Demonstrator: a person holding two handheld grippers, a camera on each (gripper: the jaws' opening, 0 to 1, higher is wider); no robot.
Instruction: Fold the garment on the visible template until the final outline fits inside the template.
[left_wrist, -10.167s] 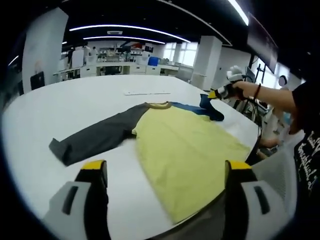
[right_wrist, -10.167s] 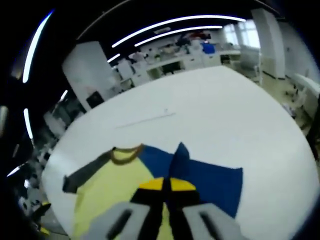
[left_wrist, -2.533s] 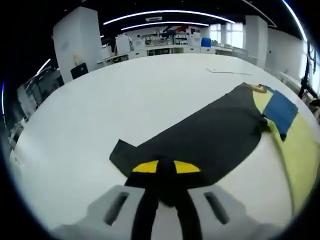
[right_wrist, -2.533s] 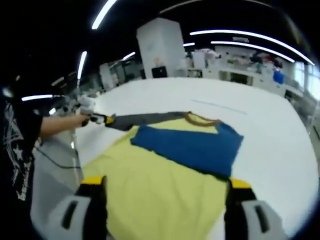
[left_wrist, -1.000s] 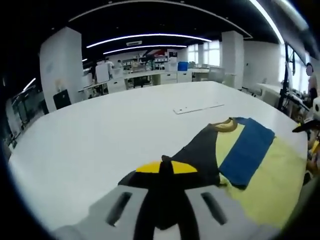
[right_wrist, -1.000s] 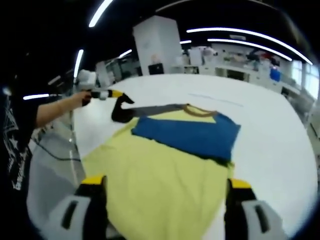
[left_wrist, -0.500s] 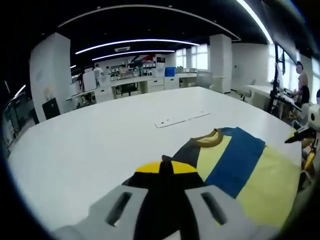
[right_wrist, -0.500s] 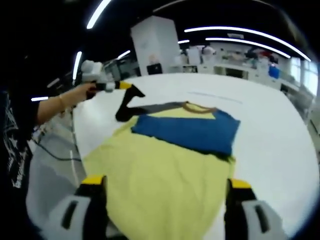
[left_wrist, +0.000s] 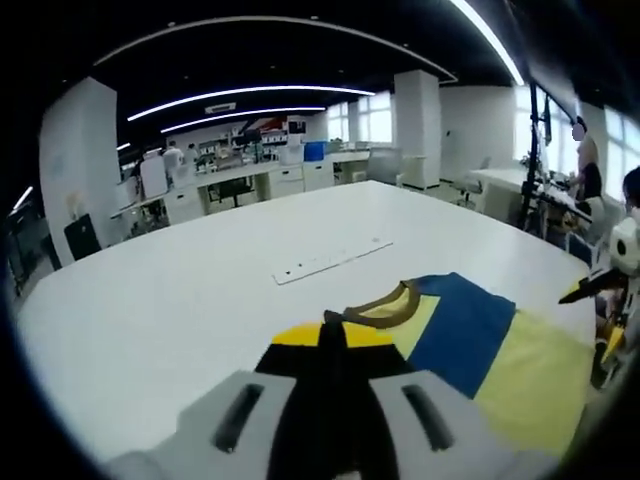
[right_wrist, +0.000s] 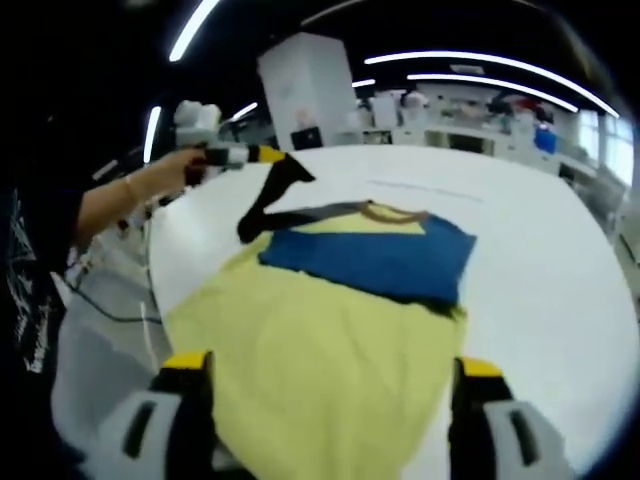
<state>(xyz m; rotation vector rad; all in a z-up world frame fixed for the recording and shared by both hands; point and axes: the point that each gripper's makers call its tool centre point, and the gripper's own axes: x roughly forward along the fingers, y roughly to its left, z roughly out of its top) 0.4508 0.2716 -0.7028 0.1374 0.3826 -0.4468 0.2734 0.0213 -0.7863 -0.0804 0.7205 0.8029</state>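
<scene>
A yellow T-shirt (right_wrist: 320, 340) lies flat on the white table (right_wrist: 540, 270), its brown collar (right_wrist: 385, 212) at the far end. Its blue sleeve (right_wrist: 370, 250) is folded across the chest. My left gripper (left_wrist: 330, 333) is shut on the dark grey sleeve (left_wrist: 325, 390). In the right gripper view that left gripper (right_wrist: 280, 157), held by a hand, lifts the grey sleeve (right_wrist: 262, 205) above the shirt's left shoulder. My right gripper (right_wrist: 328, 378) hovers open over the yellow hem, holding nothing. It also shows as the right gripper (left_wrist: 598, 288) at the side of the left gripper view.
A thin white strip (left_wrist: 330, 261) lies on the table beyond the collar (left_wrist: 385, 300). The table edge (right_wrist: 150, 300) runs close along the shirt's left side, with a person's arm (right_wrist: 130, 195) over it. Desks and shelves (left_wrist: 260, 175) stand far behind.
The left gripper has lifted the grey sleeve higher and carried it inward toward the collar. The right gripper has stayed open over the hem.
</scene>
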